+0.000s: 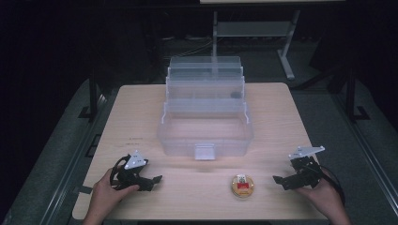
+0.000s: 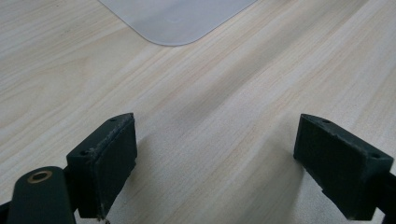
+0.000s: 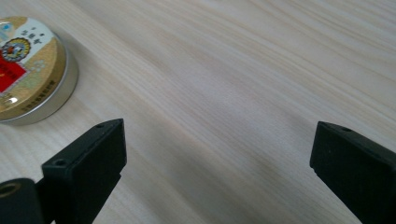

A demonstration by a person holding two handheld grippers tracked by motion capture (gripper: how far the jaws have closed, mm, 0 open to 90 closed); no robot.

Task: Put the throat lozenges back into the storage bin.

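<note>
Both tongs gape empty on the worktop (image 1: 141, 101). Right tongs (image 1: 280, 181) should approach the round tin (image 1: 242, 185) at nine o'clock, straddling its rim squarely. Left tongs (image 1: 156, 180) idle.

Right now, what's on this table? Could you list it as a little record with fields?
surface: light wooden table
big item: clear plastic organiser box, tiers folded open, standing mid-table
small item: round gold tin with a red label, lying flat on the table in front of the box
left gripper: jaws open, nothing between them, near the table's front left
right gripper: jaws open, nothing between them, beside the tin and apart from it
hands: one holding each gripper
</note>
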